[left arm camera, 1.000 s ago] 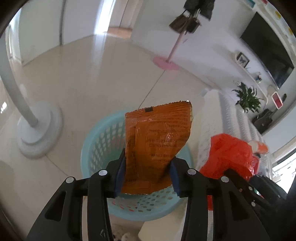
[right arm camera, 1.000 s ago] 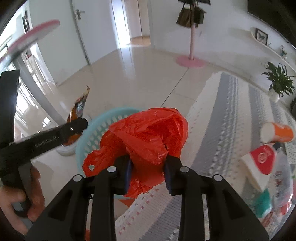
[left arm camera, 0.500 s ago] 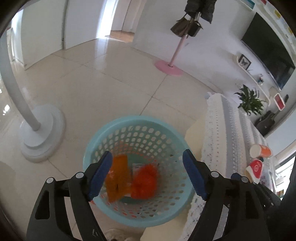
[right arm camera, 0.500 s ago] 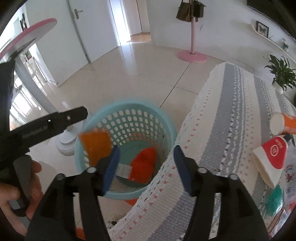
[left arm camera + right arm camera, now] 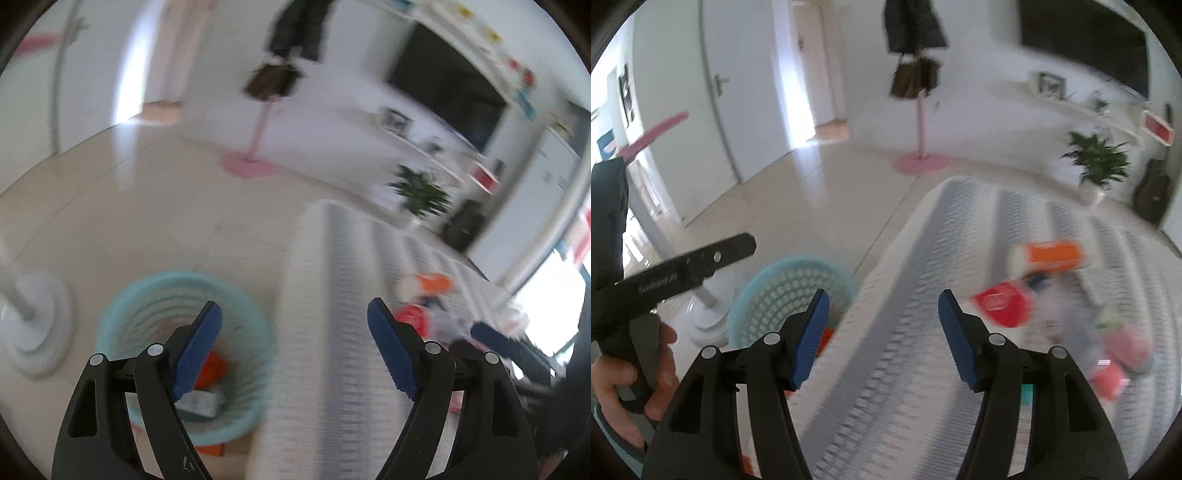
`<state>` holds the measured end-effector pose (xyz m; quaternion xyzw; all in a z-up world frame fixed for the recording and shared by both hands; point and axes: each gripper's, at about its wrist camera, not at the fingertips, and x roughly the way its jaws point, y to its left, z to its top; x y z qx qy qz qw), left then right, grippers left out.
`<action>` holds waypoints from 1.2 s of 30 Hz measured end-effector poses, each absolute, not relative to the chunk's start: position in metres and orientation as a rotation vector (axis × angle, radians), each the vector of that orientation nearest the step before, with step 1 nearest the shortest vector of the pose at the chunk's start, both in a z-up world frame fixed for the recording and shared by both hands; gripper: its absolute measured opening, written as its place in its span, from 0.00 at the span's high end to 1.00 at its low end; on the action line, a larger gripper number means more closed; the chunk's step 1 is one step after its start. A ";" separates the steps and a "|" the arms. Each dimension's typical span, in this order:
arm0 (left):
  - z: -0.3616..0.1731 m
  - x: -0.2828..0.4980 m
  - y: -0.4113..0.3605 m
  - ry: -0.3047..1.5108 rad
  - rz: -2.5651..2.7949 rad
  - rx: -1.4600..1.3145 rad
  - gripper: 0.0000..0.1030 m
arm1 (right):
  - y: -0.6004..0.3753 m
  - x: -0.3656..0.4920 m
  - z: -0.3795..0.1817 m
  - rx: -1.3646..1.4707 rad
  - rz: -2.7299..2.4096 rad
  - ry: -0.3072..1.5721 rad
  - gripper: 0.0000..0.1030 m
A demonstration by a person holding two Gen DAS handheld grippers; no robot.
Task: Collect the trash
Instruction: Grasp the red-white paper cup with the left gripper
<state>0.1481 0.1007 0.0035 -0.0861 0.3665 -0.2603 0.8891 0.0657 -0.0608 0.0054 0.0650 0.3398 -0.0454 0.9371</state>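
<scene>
Teal basket point(image 5: 255, 369) beside cloth edge point(image 5: 295, 295); bare floor point(image 5: 129, 206) beyond.

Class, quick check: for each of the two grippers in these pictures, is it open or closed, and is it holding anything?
Left gripper: open, nothing between its pads.
Right gripper: open, nothing between its pads.

Glossy cream floor tiles point(image 5: 129, 206) throw back the doorway light. The pale blue perforated plastic basket point(image 5: 255, 373) looks smooth and slightly shiny. A white-and-grey knitted cloth cover point(image 5: 923, 369) shows a rough, ribbed weave. Both grippers' black plastic arms look matt; their blue pads point(image 5: 809, 332) are finely textured.
</scene>
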 end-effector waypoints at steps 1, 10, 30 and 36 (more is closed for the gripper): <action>0.008 0.142 0.087 0.754 -0.568 -0.165 0.23 | -0.074 0.054 0.013 0.134 -0.119 0.676 0.44; -0.001 0.126 -0.046 0.819 -0.784 -0.048 0.22 | -0.195 -0.009 0.022 0.191 -0.321 0.648 0.44; -0.126 0.155 -0.185 0.964 -0.578 0.328 0.22 | -0.341 -0.003 -0.070 0.236 -0.395 0.837 0.44; -0.130 0.166 -0.185 0.959 -0.549 0.364 0.36 | -0.337 0.023 -0.092 0.142 -0.310 0.921 0.44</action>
